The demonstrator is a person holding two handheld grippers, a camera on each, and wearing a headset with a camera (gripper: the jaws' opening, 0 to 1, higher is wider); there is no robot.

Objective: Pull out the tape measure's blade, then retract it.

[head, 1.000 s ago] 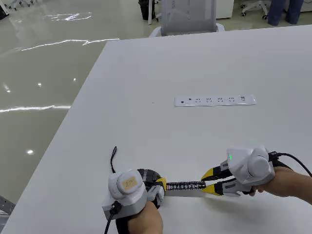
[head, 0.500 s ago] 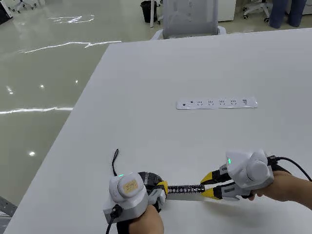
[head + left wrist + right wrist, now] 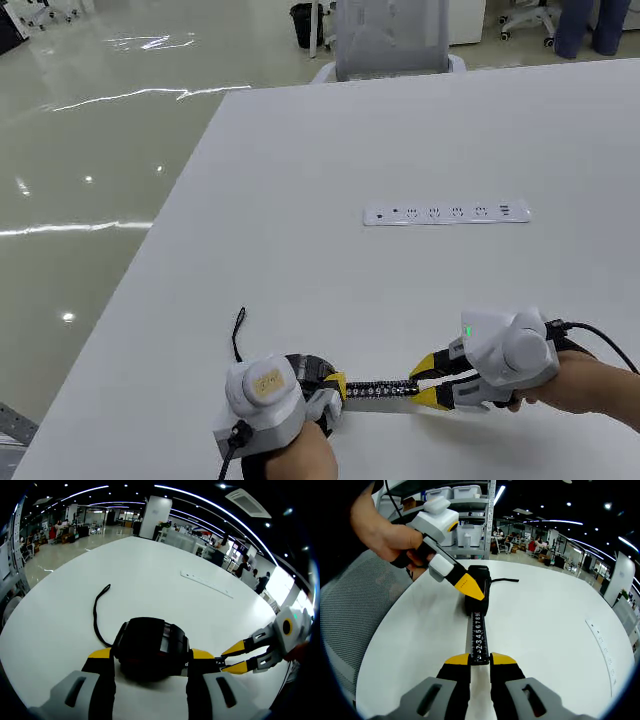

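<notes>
The left gripper (image 3: 325, 385), held low near the table's (image 3: 400, 130) near edge, points rightward with its yellow-tipped jaws clamped on both sides of the black tape measure (image 3: 150, 647). The right gripper (image 3: 425, 380) faces it from the right, jaws pinched narrow on the end of the blade (image 3: 477, 637). A power strip (image 3: 446, 213) lies well apart farther up the table, a grey chair (image 3: 390, 35) stands at the far edge, and the case's wrist strap (image 3: 97, 615) trails away from it. The short drawn blade runs straight between the two grippers, numerals up, just above the tabletop.
</notes>
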